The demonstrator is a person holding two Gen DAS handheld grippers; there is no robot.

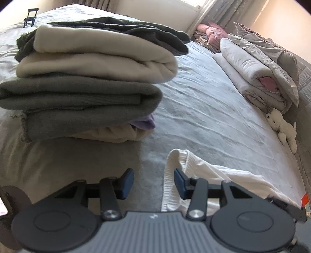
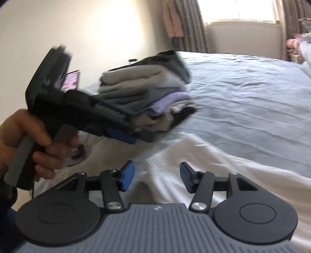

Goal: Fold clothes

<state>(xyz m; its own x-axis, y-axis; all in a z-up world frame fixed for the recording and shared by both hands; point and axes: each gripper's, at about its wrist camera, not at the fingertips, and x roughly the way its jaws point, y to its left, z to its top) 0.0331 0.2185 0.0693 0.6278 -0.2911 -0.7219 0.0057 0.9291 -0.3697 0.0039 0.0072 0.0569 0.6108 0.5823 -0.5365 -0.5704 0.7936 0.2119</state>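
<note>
While both tongs, left (image 1: 154, 183) and right (image 2: 157, 178), gape, one white garment (image 1: 223, 175) lies beside one folded stack (image 1: 87, 77)

Daylight is pouring in from the window (image 2: 239, 9), glaring white. Motion blur is smearing the right wrist view, especially the stack of folded clothes (image 2: 145, 93); fisheye edges are bending and darkening.

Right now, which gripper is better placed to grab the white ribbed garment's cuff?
Left. The left gripper is open beside the white ribbed garment's cuff, which touches one pad. The right gripper hovers open over plain white cloth, farther off.
</note>
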